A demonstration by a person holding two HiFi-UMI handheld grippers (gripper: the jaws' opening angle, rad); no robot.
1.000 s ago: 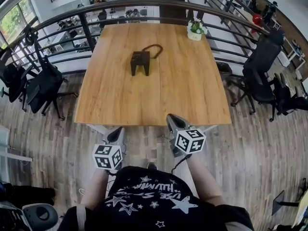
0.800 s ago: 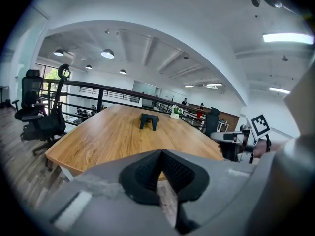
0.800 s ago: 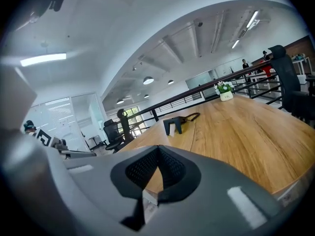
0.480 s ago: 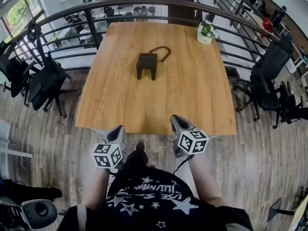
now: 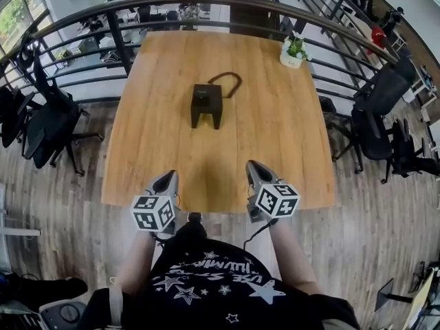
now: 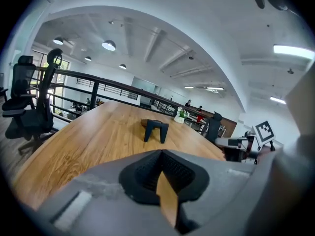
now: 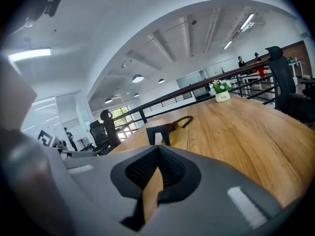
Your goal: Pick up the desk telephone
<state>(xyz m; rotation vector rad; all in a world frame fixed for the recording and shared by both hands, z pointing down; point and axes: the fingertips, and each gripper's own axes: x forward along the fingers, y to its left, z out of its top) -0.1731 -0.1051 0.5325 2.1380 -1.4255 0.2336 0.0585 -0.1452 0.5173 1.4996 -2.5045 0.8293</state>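
Both advanced: left gripper [image 5: 167,181], right gripper [image 5: 256,168] now over near edge of worktop [image 5: 282,143]; jaws of each closed, empty. Target desk telephone [image 5: 207,105] mid-worktop, well ahead, untouched. Approach only; jaws need opening before grasp.

The right gripper [image 7: 157,150] has its jaws together with nothing between them. Straight beyond the tips, the dark phone [image 7: 158,132] stands on the wooden table [image 7: 236,132], well apart from them, and its cord [image 7: 183,121] loops behind it. A potted plant [image 7: 221,91] sits farther back, near the railing [image 7: 162,102].
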